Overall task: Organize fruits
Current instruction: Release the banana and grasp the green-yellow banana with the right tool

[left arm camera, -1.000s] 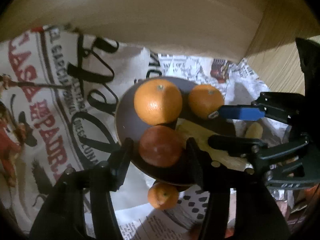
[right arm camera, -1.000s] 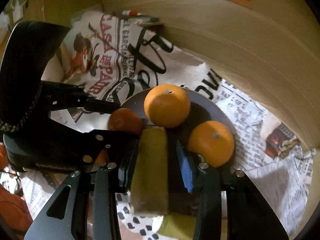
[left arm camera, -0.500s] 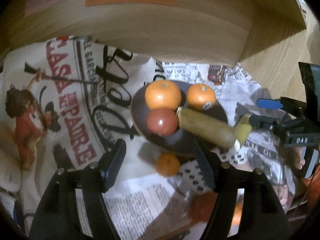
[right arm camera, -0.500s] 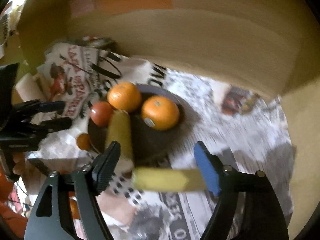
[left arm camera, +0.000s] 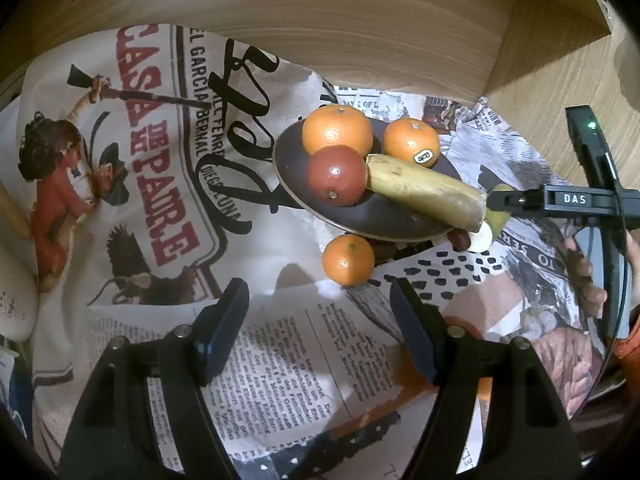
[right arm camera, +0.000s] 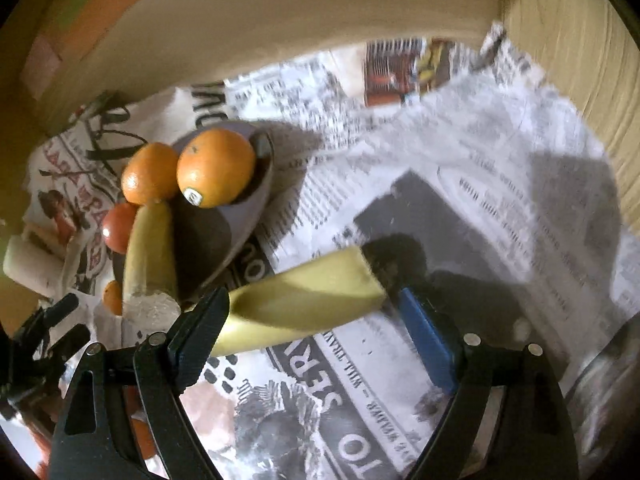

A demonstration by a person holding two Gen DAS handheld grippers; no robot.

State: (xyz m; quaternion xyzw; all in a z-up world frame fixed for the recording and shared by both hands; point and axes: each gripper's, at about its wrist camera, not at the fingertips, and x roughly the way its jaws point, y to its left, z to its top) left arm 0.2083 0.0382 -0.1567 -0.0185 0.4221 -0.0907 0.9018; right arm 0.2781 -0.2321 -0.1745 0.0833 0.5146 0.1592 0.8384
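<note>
- Now the plate (left arm camera: 296, 184) held two oranges (left arm camera: 337, 130), a red fruit (left arm camera: 337, 175) and a banana piece (left arm camera: 424, 192).
- A small orange (left arm camera: 348, 259) sat on the newspaper (left arm camera: 280, 344), just off the plate at 6 o'clock.
- The left gripper (left arm camera: 320, 320) was spread and opening, with nothing in it; the small orange lay at its 12 o'clock.
- The right gripper (right arm camera: 316, 328) was opening too. A second banana piece (right arm camera: 304, 300) lay between its jaws, seemingly touching only the 9 o'clock one.
- To do this well, I think each gripper should come down slowly around one loose fruit, squeeze softly, then place it gently so nothing rolls off.
</note>
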